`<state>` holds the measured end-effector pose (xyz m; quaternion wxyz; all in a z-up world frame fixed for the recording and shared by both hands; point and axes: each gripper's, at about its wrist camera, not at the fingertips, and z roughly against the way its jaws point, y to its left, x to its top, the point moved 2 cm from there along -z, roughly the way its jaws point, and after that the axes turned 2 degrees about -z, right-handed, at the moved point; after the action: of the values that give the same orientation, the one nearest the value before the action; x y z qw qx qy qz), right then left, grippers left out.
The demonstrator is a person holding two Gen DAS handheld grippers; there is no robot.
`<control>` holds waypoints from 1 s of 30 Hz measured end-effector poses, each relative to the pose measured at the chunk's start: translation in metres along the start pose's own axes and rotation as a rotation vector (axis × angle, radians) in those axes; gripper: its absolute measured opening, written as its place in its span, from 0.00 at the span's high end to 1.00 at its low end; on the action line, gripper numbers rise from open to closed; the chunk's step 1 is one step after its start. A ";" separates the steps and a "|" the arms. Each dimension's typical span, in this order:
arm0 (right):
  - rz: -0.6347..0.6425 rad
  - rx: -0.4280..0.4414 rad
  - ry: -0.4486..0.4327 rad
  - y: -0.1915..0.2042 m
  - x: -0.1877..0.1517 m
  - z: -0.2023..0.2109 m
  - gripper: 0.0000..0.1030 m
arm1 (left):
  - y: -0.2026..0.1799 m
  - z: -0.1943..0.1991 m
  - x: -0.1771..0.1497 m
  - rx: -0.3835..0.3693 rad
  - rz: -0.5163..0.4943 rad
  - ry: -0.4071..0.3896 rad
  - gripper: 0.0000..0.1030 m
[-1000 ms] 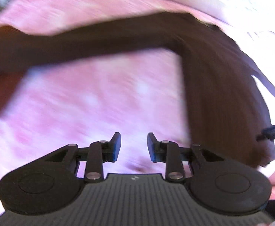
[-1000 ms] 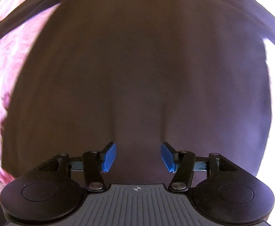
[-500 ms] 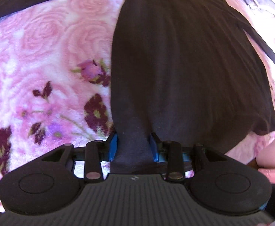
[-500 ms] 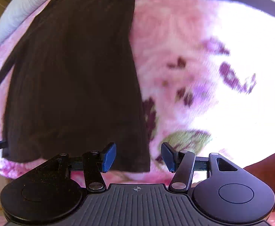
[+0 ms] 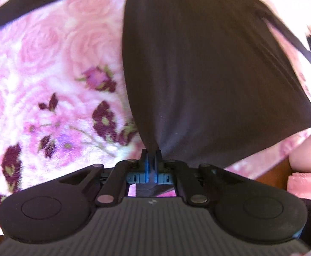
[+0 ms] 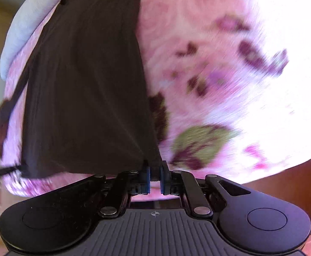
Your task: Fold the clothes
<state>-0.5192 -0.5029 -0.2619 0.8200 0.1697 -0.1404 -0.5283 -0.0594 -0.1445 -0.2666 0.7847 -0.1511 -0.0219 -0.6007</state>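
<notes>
Dark garment's (image 5: 208,68) hem corners between both tongs (image 5: 151,156).

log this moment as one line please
left gripper: shut on dark garment hem corner | right gripper: shut on opposite corner | floral blanket underneath

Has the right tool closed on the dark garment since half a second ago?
Yes. The right tool, then open beside the hem, now pinches the dark garment at its corner nearest the floral blanket.

No legible text or labels anywhere
</notes>
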 end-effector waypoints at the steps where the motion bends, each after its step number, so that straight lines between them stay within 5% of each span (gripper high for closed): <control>1: 0.018 -0.014 0.000 -0.001 0.001 0.008 0.94 | 0.001 -0.004 -0.002 -0.003 0.010 0.005 0.97; 9: 0.109 -0.165 0.053 0.013 -0.006 -0.026 0.91 | 0.005 -0.026 -0.015 0.005 0.054 0.053 0.91; 13: 0.130 -0.218 0.030 0.031 -0.009 -0.015 0.55 | 0.009 -0.012 -0.029 0.047 0.035 0.110 0.88; 18: 0.138 -0.218 -0.046 0.065 -0.009 0.017 0.47 | 0.008 0.024 -0.035 0.122 0.013 0.094 0.86; 20: 0.137 -0.219 -0.075 0.080 -0.007 0.031 0.44 | 0.009 0.042 -0.030 0.143 0.014 0.068 0.74; 25: 0.188 -0.305 -0.146 0.126 -0.001 0.061 0.39 | 0.009 0.072 0.009 0.151 0.039 0.008 0.64; 30: 0.191 -0.371 -0.206 0.164 -0.004 0.085 0.36 | -0.005 0.097 0.049 0.173 -0.057 -0.050 0.43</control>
<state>-0.4216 -0.4473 -0.1153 0.8647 -0.0525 -0.1393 -0.4797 -0.0360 -0.1657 -0.1626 0.7765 -0.0971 -0.0975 -0.6149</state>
